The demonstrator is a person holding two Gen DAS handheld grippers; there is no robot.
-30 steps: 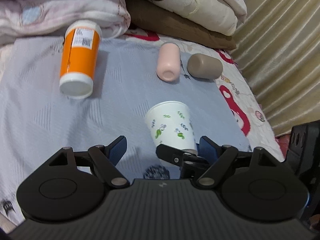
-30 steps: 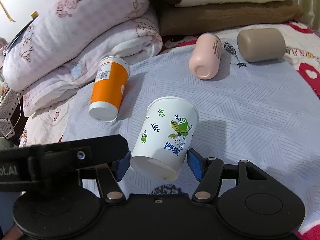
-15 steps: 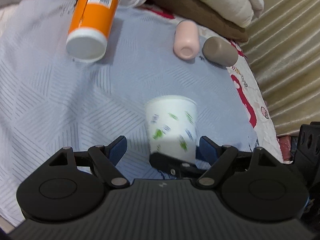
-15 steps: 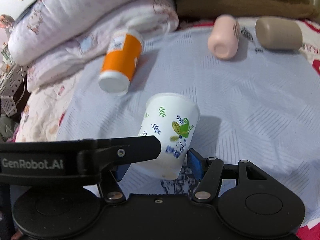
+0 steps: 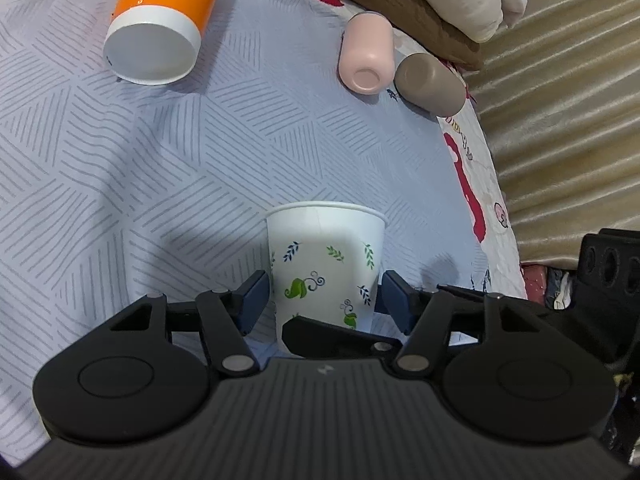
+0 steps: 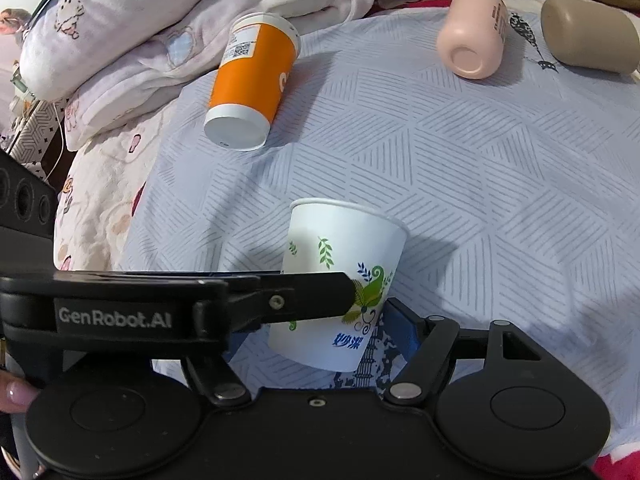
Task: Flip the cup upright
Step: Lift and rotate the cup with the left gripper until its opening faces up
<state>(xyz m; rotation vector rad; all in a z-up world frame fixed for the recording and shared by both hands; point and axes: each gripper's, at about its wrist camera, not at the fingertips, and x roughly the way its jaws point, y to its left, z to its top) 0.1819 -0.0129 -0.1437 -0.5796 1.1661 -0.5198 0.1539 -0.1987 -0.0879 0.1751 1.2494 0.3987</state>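
Observation:
A white paper cup with green and blue leaf prints is held above the lilac patterned sheet, its rim pointing away from both cameras. My right gripper is shut on its lower body; the cup tilts slightly. My left gripper straddles the same cup, its blue pads close to either side with small gaps showing. The left gripper's finger crosses in front of the cup in the right wrist view.
An orange cup lies on its side at the far left. A pink cup and a taupe cup lie at the far right. Folded quilts and pillows line the back; a curtain hangs right.
The cup has been lifted and turned, its rim now facing away from the cameras. The left gripper has moved in around the cup and its pads have come closer to it.

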